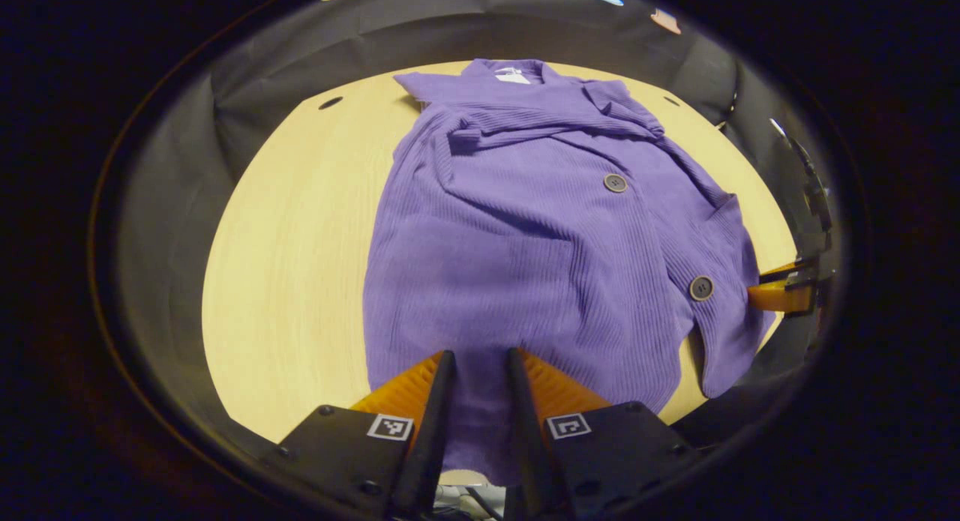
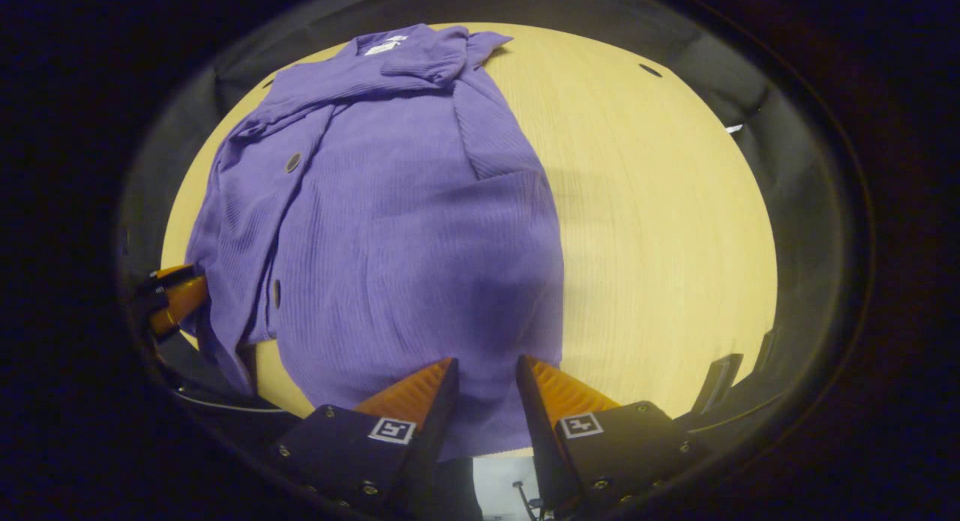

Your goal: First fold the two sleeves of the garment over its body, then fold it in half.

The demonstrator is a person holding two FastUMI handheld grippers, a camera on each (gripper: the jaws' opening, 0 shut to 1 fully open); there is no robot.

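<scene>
Left gripper view: the left gripper (image 1: 480, 363) has its fingers slightly apart, hem of the cardigan (image 1: 525, 229) lying between them. The right gripper (image 2: 486, 371) stands likewise. The ribbed purple knit, sleeves folded in, lies on a pale wooden table (image 2: 660, 206).

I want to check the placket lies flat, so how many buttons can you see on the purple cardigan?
2. One dark round button sits mid-chest on the purple ribbed knit cardigan; another lies lower, near the hem. Folds may hide more.
</scene>
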